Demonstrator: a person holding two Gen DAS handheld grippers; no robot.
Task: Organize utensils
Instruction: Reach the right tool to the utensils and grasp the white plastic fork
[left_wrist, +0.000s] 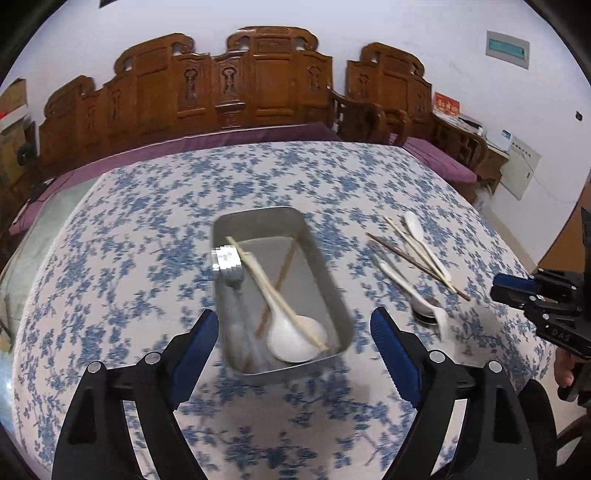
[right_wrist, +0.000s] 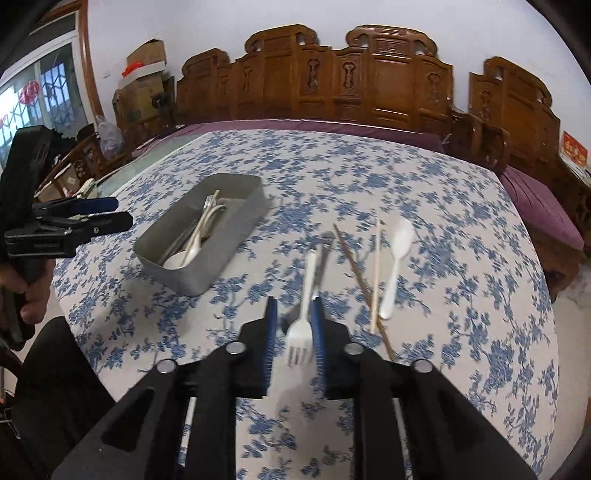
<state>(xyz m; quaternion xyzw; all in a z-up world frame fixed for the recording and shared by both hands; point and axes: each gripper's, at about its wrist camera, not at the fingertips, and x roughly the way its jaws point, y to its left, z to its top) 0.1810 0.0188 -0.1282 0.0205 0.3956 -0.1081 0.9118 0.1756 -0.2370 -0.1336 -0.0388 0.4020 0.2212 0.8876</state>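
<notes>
A grey metal tray (left_wrist: 325, 258) (right_wrist: 229, 236) sits mid-table, holding a white spoon (left_wrist: 291, 339), chopsticks (left_wrist: 277, 291) and a metal fork (left_wrist: 231, 273). My left gripper (left_wrist: 295, 343) hangs open over the tray's near end, empty. To the right lie a white plastic fork (right_wrist: 301, 332), a metal spoon (right_wrist: 323, 254), two chopsticks (right_wrist: 369, 280) and a white spoon (right_wrist: 397, 258). My right gripper (right_wrist: 293, 314) has its jaws narrowly apart on either side of the white fork's head; whether they pinch it is unclear.
The round table wears a blue floral cloth (left_wrist: 147, 221) (right_wrist: 461, 295). A carved wooden bench with purple cushions (left_wrist: 229, 133) curves behind it. Boxes (right_wrist: 144, 74) stand at back left. The right gripper shows at the left wrist view's right edge (left_wrist: 532, 295).
</notes>
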